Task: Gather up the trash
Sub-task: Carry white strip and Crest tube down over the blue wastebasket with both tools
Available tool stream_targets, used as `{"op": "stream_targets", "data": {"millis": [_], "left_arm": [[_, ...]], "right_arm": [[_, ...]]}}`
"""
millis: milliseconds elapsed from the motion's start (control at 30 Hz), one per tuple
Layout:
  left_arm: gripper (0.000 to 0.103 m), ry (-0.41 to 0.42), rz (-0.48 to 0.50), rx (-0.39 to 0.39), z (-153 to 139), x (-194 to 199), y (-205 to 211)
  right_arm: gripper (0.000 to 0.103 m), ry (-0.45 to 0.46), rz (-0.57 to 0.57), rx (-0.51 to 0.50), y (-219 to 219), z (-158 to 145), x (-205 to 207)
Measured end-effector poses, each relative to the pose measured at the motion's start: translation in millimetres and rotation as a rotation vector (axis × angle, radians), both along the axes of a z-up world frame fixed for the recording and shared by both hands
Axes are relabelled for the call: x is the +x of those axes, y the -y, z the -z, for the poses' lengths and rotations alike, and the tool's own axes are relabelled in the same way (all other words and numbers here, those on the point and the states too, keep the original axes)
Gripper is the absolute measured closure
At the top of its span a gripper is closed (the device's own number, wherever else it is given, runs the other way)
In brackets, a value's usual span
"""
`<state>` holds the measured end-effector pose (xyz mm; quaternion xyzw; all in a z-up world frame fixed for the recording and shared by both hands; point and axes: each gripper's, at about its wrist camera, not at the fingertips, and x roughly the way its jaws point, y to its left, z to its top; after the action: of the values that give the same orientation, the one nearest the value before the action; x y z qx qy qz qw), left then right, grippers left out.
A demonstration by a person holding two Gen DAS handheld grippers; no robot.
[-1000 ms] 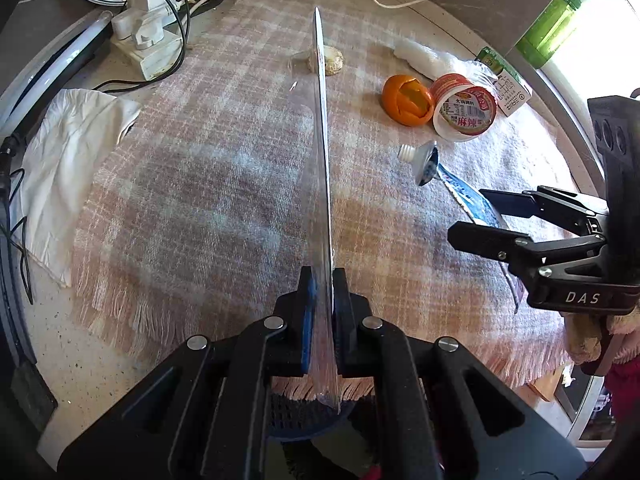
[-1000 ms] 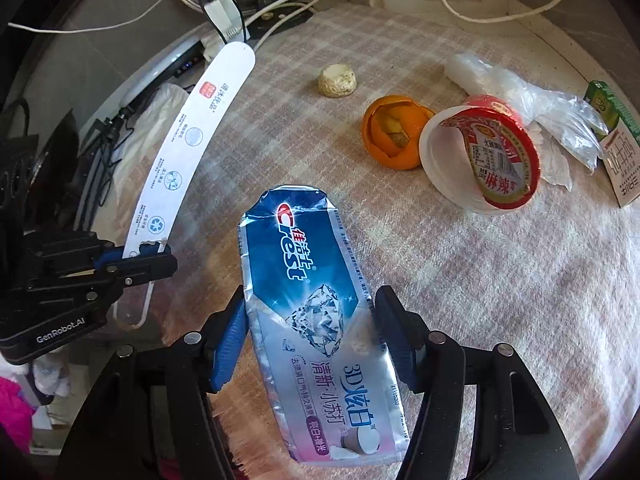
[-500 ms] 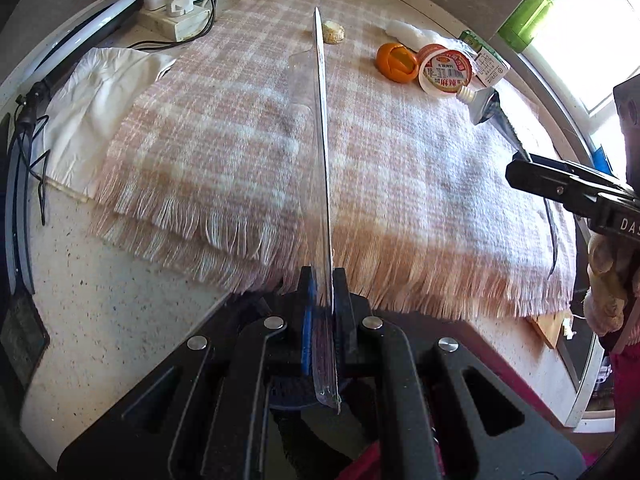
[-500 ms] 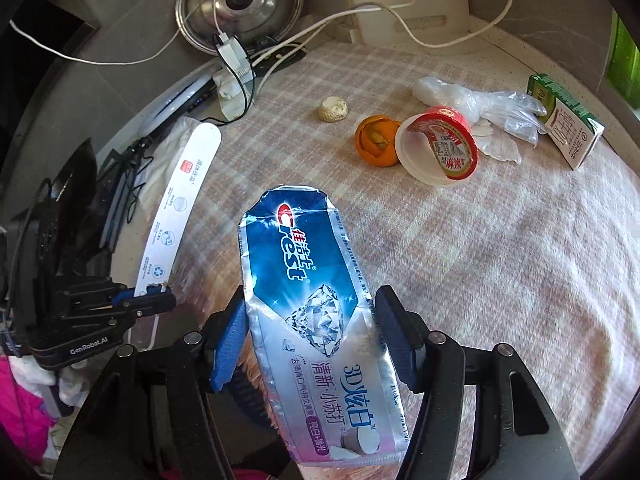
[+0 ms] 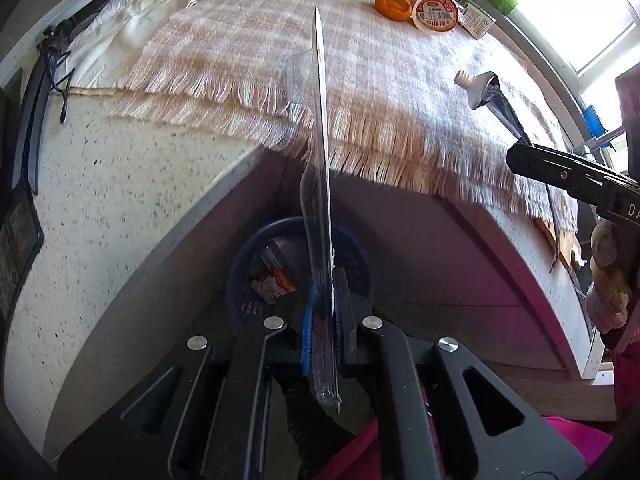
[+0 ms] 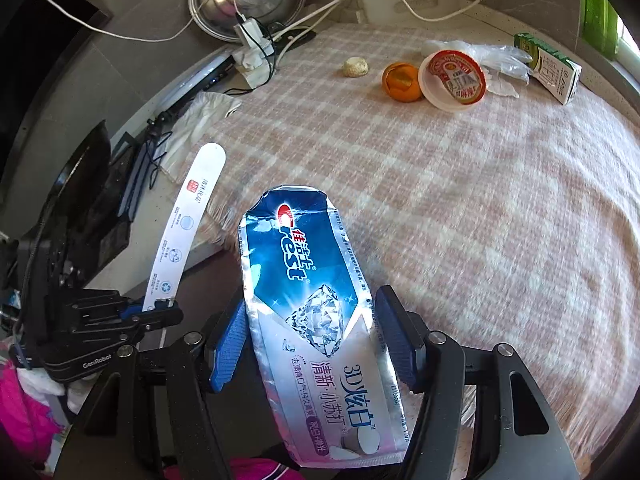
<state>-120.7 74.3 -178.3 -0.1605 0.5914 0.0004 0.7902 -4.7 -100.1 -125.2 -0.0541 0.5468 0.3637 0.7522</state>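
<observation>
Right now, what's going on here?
A person is clearing trash off a counter with a gripper in each hand. The left gripper is shut on a long thin toothbrush package, held edge-on over a blue bin on the floor below the counter edge. The right gripper is shut on a flattened toothpaste tube. An orange peel, a plastic cup, a clear glove and a small carton lie on the plaid cloth.
</observation>
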Motion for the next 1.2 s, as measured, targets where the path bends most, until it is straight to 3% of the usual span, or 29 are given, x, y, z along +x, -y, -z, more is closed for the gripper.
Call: {"op": "stream_targets", "data": {"millis": [267, 667, 1200], "left_arm": [[0.097, -0.038, 0.033, -0.024, 23.2, -34.7, -3.1], [0.097, -0.155, 0.088, -0.061, 81.8, -52.2, 6.4], [0.097, -0.282, 0.126, -0.063, 141.9, -55.3, 17.5]], "right_arm": [[0.041, -0.053, 0.026, -0.004, -8.8, 21.3, -40.8], [0.041, -0.104, 0.061, -0.076, -15.0, 65.5, -82.7], [0.041, -0.164, 0.075, -0.202, -21.8, 125.9, -96.0]]}}
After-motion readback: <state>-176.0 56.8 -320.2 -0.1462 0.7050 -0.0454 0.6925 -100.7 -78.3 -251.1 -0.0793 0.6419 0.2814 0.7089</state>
